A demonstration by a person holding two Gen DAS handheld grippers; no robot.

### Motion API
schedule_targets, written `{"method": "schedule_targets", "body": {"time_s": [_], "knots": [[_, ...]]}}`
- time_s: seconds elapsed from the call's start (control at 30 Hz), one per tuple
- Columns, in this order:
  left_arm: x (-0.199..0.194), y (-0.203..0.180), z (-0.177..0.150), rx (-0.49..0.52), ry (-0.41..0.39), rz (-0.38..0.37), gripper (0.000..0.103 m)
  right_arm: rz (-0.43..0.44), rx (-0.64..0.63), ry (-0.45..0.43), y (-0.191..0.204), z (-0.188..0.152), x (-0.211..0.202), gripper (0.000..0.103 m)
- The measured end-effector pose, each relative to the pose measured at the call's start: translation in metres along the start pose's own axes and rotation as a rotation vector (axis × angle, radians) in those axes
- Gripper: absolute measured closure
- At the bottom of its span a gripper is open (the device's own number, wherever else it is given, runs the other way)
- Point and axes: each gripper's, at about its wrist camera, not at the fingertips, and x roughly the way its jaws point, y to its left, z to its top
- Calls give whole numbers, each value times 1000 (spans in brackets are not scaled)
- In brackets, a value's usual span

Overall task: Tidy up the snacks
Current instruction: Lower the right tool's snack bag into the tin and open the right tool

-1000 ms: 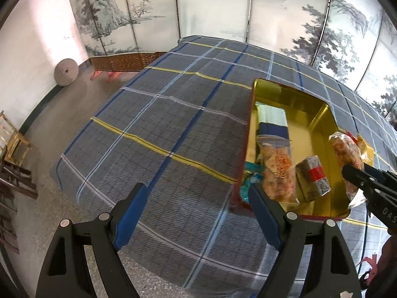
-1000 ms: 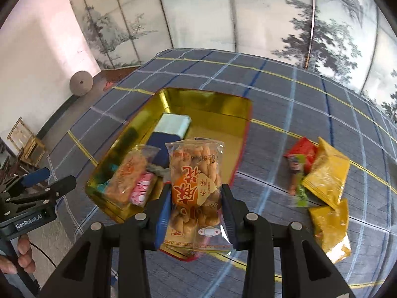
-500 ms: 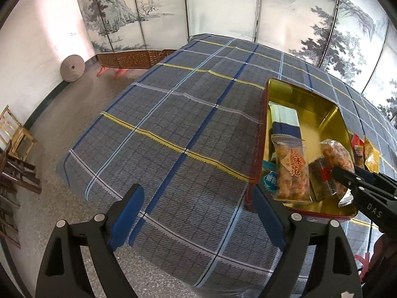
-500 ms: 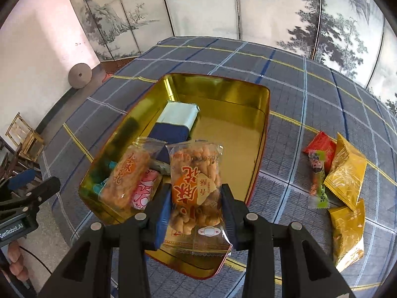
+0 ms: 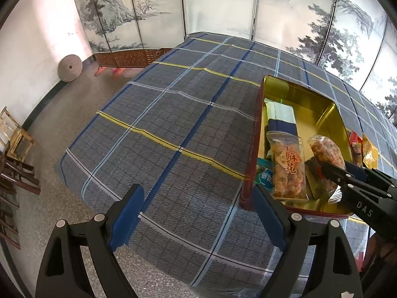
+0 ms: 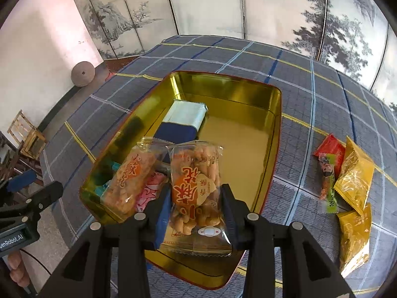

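Note:
My right gripper (image 6: 196, 198) is shut on a clear bag of fried twists (image 6: 197, 186) and holds it above the near end of a gold tin tray (image 6: 275, 134). In the tray lie another twist bag (image 6: 131, 176), a pink packet (image 6: 151, 191) and a blue-and-white pack (image 6: 183, 121). My left gripper (image 5: 198, 208) is open and empty, over the cloth left of the tray (image 5: 258, 124). The right gripper (image 5: 347, 181) with its bag (image 5: 325, 151) shows in the left wrist view.
On the plaid tablecloth (image 6: 310, 94) right of the tray lie a red packet (image 6: 330, 149), a green-red stick snack (image 6: 327, 181) and two yellow bags (image 6: 354, 176) (image 6: 354, 233). A folding screen (image 5: 223, 7) stands behind the table. Wooden chairs (image 5: 15, 136) stand at the left.
My right gripper has carried the twist bag forward over the tray. My left gripper has drawn back and left, so the tray sits further right in its view.

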Motion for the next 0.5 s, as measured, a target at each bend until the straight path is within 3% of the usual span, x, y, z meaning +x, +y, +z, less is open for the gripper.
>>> {"method": "schedule_targets", "body": {"time_s": [0.3,0.5], "knots": [[-1,-6,-1,10,-1,-6,17,7,-31,3,3,-3,-2,48],[-2,-10,-1,11,-1,-16,17,5,-57,-18,2,-7,-12,45]]}}
